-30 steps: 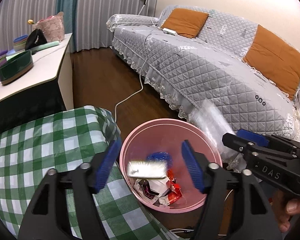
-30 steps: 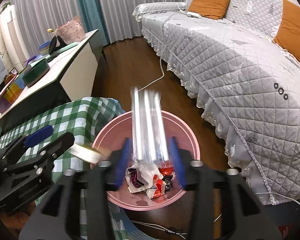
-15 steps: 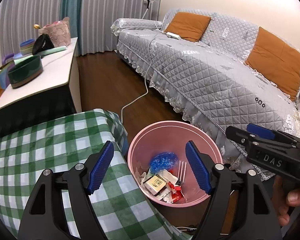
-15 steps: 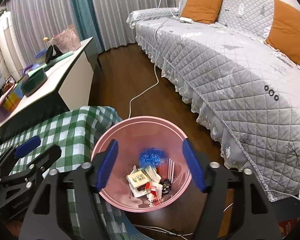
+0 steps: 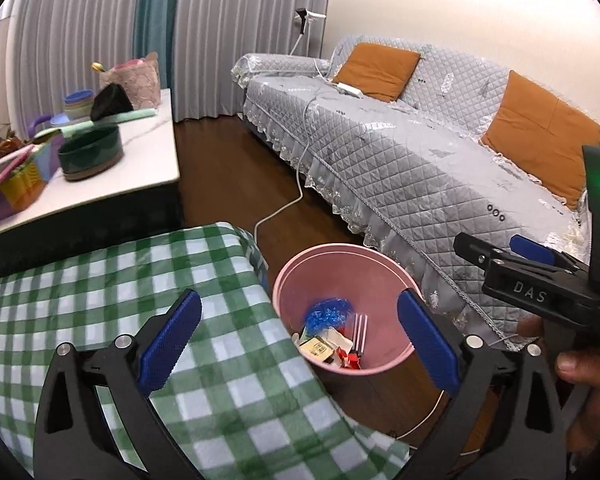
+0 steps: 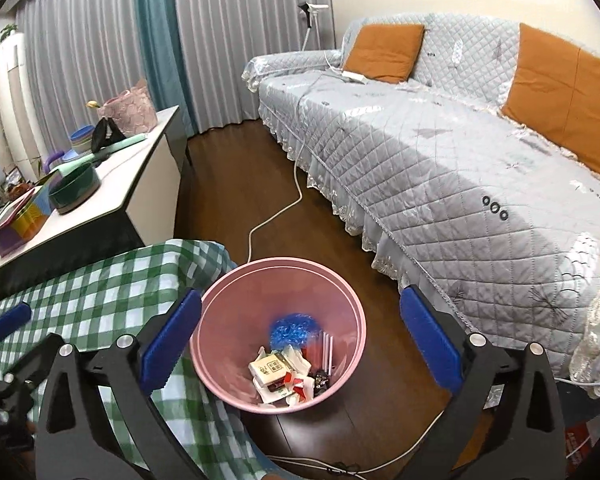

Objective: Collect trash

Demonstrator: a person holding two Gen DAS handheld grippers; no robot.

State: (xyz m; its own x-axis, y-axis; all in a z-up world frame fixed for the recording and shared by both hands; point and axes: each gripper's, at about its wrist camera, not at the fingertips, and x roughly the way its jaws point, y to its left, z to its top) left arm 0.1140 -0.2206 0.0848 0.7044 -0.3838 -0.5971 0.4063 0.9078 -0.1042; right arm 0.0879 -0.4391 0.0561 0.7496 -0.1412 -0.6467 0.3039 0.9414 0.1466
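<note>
A pink waste bin (image 5: 342, 254) (image 6: 278, 266) stands on the dark wood floor beside a table with a green checked cloth (image 5: 100, 292) (image 6: 100, 292). Inside it lie a small printed box (image 6: 269, 367), a blue crinkled wrapper (image 6: 294, 327), a clear striped packet (image 6: 327, 346) and red and white scraps. My left gripper (image 5: 298, 342) is open and empty, above the table edge and the bin. My right gripper (image 6: 298, 340) is open and empty above the bin. The right gripper also shows at the right of the left wrist view (image 5: 540, 276).
A grey quilted sofa (image 6: 440, 152) with orange cushions runs along the right. A white cable (image 6: 276, 212) trails over the floor to the bin. A white side table (image 6: 112, 184) at the left carries a dark green bowl (image 6: 74, 190), bags and boxes.
Both grippers have let go of their trash, a small box and a clear packet, which now lie in the bin. Both have opened wide and risen away from the bin.
</note>
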